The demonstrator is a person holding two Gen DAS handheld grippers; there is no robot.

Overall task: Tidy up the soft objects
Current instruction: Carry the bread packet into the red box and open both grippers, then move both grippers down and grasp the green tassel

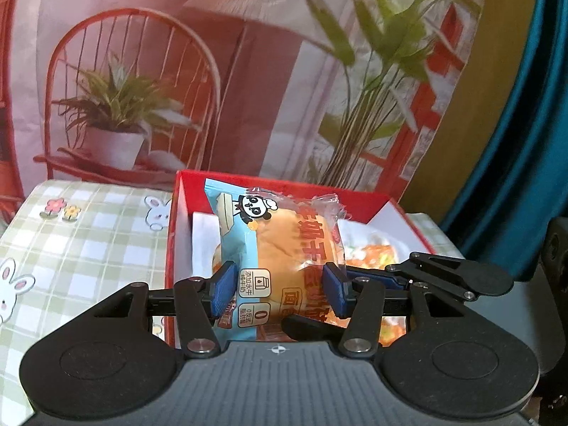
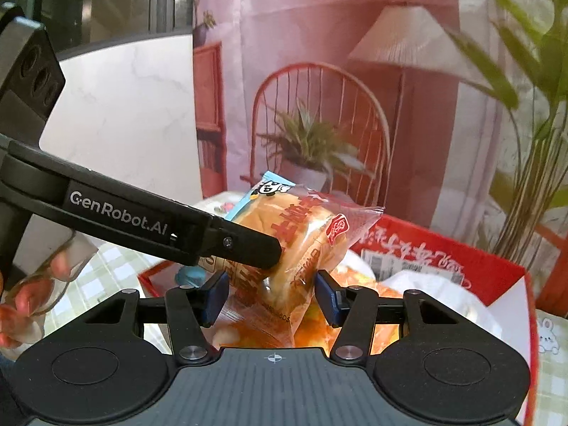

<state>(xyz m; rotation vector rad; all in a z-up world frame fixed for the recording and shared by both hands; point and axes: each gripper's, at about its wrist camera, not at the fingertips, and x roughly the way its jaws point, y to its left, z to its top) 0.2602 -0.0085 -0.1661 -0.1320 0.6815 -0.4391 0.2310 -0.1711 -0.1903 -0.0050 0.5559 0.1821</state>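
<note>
we hold 1 bun (image 1: 284, 248) upright above the box (image 1: 358, 198), both grippers (image 1: 280, 289) (image 2: 270, 296) clamped on it.

warm indoor light, slight motion blur, strong fisheye bending at the edges.

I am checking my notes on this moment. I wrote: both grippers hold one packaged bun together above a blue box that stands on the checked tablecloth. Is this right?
Not quite: the box is red, not blue, as the left wrist view shows. The rest stands: the left gripper and the right gripper both hold one packaged bun above that box, which stands on the checked tablecloth.
</note>
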